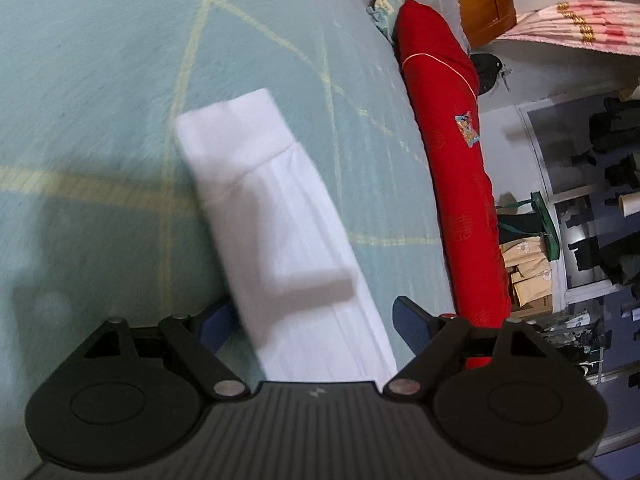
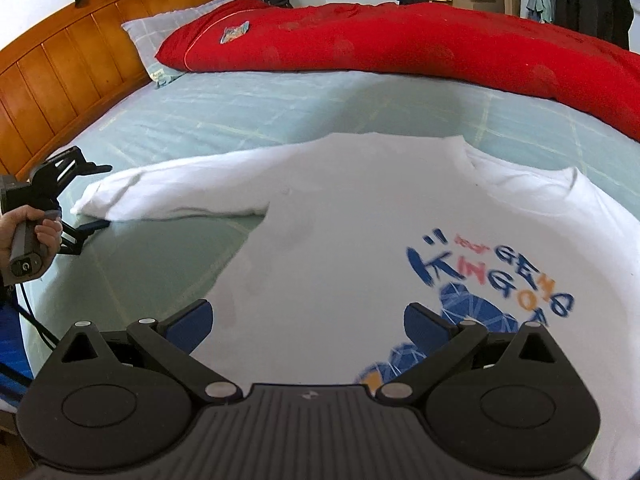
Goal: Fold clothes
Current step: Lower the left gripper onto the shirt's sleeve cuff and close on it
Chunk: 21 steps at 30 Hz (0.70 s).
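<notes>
I see the white sweatshirt (image 2: 360, 240) lying flat on the green bed sheet (image 2: 240, 112), printed side up, one long sleeve (image 1: 276, 216) stretched out sideways. My left gripper (image 1: 316, 324) hangs open with that sleeve between its spread jaws. My right gripper (image 2: 308, 324) is open too, low over the sweatshirt's body, near the red quilt (image 2: 400, 40).

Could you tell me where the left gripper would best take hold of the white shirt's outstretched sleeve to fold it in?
Probably at the cuff, the sleeve's free end. It lies flat on the bed sheet, so the open left gripper should come in low from the cuff end, one finger sliding under the edge.
</notes>
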Each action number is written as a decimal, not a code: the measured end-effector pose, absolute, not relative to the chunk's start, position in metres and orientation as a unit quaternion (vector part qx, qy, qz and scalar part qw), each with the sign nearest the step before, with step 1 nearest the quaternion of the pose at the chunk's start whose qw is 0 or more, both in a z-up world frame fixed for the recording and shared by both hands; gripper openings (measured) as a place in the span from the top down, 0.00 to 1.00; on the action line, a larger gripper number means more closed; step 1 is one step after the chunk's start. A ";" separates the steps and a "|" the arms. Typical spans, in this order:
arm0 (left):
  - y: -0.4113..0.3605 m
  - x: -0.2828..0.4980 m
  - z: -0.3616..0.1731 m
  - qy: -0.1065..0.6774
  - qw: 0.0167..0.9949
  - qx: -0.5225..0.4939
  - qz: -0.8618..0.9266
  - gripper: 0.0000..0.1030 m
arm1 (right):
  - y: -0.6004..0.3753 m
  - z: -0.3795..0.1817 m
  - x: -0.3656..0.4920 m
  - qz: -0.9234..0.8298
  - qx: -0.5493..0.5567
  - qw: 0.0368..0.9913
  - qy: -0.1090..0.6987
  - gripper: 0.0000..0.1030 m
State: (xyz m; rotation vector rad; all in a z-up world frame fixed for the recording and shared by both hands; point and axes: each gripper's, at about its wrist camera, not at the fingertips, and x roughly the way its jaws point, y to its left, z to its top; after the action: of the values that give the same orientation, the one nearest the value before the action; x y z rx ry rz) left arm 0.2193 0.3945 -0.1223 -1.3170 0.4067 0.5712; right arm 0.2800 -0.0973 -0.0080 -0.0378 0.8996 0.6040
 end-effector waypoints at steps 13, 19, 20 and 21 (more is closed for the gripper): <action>0.397 0.211 -0.126 0.157 0.760 -0.589 0.224 0.15 | -0.073 -0.014 0.284 0.291 -0.016 0.853 0.434 0.00; 0.411 0.226 -0.128 0.140 0.769 -0.579 0.232 0.13 | -0.073 -0.016 0.282 0.289 -0.014 0.852 0.436 0.00; 0.411 0.229 -0.128 0.136 0.769 -0.578 0.236 0.12 | -0.073 -0.017 0.283 0.289 -0.014 0.852 0.436 0.00; 0.409 0.231 -0.126 0.138 0.772 -0.574 0.236 0.11 | -0.073 -0.017 0.283 0.289 -0.015 0.853 0.435 0.00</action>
State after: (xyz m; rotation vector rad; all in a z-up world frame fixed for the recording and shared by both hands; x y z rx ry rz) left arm 0.2309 0.4091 -0.1264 -1.2435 0.2988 0.5115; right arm 0.2831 -0.0729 -0.0171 -0.0316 0.9161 0.6079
